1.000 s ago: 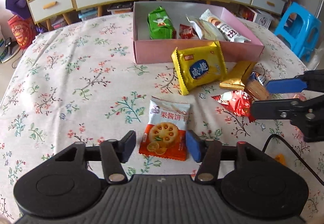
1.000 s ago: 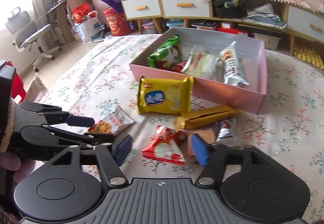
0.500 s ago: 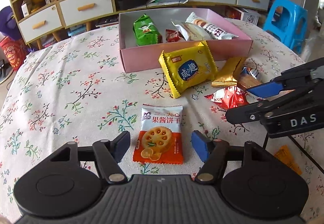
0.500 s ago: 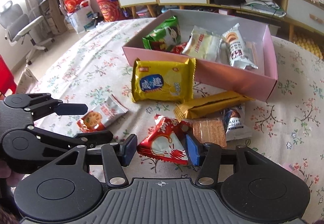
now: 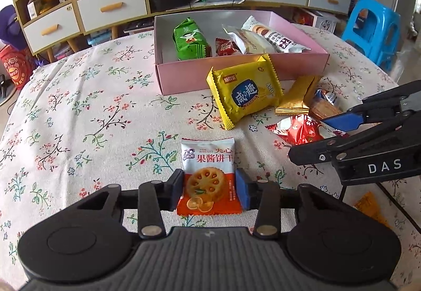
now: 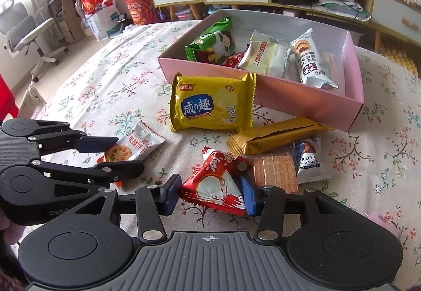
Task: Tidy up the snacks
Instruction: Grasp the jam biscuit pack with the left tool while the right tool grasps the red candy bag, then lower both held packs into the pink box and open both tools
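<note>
My left gripper (image 5: 209, 188) has closed its jaws against both sides of a white-and-orange biscuit packet (image 5: 208, 175) lying on the flowered tablecloth. My right gripper (image 6: 210, 193) has closed its jaws on a red triangular snack packet (image 6: 215, 185). A pink box (image 5: 236, 78) at the back holds a green packet (image 5: 190, 39), a small red one and two white ones. A yellow biscuit packet (image 6: 210, 106) leans at the box front. A gold bar (image 6: 273, 138), a wafer (image 6: 275, 171) and a chocolate packet (image 6: 310, 159) lie beside it.
Low cabinets with drawers (image 5: 110, 9) stand behind the table. A blue plastic stool (image 5: 373, 28) is at the right. An office chair (image 6: 29, 33) is at the far left. An orange scrap (image 5: 368, 205) lies on the cloth at the right.
Both grippers moved forward and down over their packets and narrowed until the pads touch the biscuit packet on the left and the red packet on the right.
</note>
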Action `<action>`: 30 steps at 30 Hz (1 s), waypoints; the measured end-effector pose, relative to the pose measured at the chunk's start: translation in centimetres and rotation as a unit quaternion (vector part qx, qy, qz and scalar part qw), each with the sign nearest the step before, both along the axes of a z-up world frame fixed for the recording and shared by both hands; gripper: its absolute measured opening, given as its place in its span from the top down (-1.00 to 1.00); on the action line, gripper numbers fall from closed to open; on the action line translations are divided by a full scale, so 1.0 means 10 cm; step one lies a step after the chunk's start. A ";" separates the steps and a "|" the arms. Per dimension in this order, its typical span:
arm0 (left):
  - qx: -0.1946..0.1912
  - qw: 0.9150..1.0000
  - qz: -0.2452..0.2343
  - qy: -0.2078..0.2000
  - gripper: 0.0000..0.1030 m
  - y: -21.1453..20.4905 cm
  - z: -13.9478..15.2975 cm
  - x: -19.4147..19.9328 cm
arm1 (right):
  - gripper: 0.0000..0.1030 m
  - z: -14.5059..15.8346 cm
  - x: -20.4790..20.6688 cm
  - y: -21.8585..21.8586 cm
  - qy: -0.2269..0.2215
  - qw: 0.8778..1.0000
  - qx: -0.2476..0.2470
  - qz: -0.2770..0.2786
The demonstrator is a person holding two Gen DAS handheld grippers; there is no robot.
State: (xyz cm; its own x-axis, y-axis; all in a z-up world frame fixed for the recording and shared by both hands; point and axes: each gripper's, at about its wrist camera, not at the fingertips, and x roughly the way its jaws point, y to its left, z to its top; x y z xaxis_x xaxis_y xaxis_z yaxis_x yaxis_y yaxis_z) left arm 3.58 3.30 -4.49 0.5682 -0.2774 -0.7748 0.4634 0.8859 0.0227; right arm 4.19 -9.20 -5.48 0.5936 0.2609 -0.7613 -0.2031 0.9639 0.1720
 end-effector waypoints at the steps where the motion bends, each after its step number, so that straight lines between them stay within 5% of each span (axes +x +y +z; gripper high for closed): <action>1: -0.001 1.000 0.001 0.002 0.25 0.00 0.00 0.01 | 0.09 0.01 0.00 -0.01 0.001 1.000 0.004 -0.001; 17: -0.067 0.996 0.048 0.043 0.29 0.19 0.21 0.15 | 0.09 0.28 0.02 -0.22 0.025 0.993 0.110 -0.035; 30: -0.119 0.989 0.080 0.020 0.29 0.18 0.54 0.35 | 0.09 0.59 0.19 -0.46 -0.004 0.983 0.162 -0.084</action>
State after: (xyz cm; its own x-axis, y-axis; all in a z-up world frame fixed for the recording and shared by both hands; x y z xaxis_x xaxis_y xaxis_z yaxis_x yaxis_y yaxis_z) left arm 7.07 5.06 0.92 0.5898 -0.3639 -0.7210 0.3131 0.9259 -0.2112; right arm 6.14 -13.80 0.38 0.6542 0.3861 -0.6503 -0.0477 0.8792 0.4740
